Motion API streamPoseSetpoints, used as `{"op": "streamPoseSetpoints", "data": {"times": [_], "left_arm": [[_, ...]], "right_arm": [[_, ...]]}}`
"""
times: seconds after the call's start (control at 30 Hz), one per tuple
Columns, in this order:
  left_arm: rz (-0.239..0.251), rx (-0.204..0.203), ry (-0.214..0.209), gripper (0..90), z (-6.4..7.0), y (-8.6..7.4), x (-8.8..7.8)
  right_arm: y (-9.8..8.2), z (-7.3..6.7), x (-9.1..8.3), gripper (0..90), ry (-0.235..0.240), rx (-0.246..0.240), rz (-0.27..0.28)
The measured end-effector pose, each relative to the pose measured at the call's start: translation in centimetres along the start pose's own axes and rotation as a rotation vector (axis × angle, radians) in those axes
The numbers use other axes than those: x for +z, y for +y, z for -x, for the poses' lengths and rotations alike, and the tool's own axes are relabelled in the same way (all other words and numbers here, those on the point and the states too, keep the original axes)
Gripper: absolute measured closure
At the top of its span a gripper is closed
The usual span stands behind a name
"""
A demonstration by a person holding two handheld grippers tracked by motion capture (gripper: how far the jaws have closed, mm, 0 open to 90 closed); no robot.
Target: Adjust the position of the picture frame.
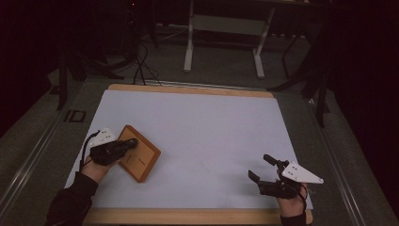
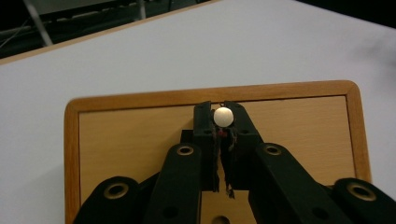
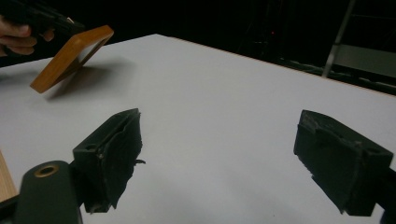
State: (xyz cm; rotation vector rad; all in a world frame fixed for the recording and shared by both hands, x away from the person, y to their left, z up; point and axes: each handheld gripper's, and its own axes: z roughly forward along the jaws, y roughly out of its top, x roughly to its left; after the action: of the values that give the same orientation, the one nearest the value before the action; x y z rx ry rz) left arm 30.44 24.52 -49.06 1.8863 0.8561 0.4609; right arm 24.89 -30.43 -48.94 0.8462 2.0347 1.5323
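There's just one wooden board here, at the left of the white table, and it looks tilted clear of the surface. The left gripper has its jaws clamped on one small white knob on the board. The right gripper sits well apart at the table's right, jaws wide and holding nothing.

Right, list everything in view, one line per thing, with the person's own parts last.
Wooden board: one, orange-brown with a raised rim, at the table's left, lifted and tilted off the surface as the right gripper view shows.
White knob: one, small and round, on the board, between the left gripper's jaws.
Table: one, white top with a wooden edge.
White frame: one, on the floor beyond the table.
Cables: several, black, on the floor past the far left corner.
Left gripper: one, black, shut on the knob.
Right gripper: one, black, open, at the table's near right, holding nothing.
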Motion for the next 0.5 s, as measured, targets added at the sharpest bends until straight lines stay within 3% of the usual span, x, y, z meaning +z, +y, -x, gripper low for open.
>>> {"op": "streamPoseSetpoints", "data": {"times": [0.3, 0.5], "left_arm": [[0.012, 0.023, -0.034, 85.2, 1.2, 2.3, 1.4], [0.004, 0.06, -0.049, 85.2, 2.3, 4.2, 2.6]], "right_arm": [[0.0, 0.1, -0.1, 14.7, -0.001, 0.003, 0.004], [0.1, 0.1, -0.2, 14.7, 0.005, 0.002, 0.01]]}}
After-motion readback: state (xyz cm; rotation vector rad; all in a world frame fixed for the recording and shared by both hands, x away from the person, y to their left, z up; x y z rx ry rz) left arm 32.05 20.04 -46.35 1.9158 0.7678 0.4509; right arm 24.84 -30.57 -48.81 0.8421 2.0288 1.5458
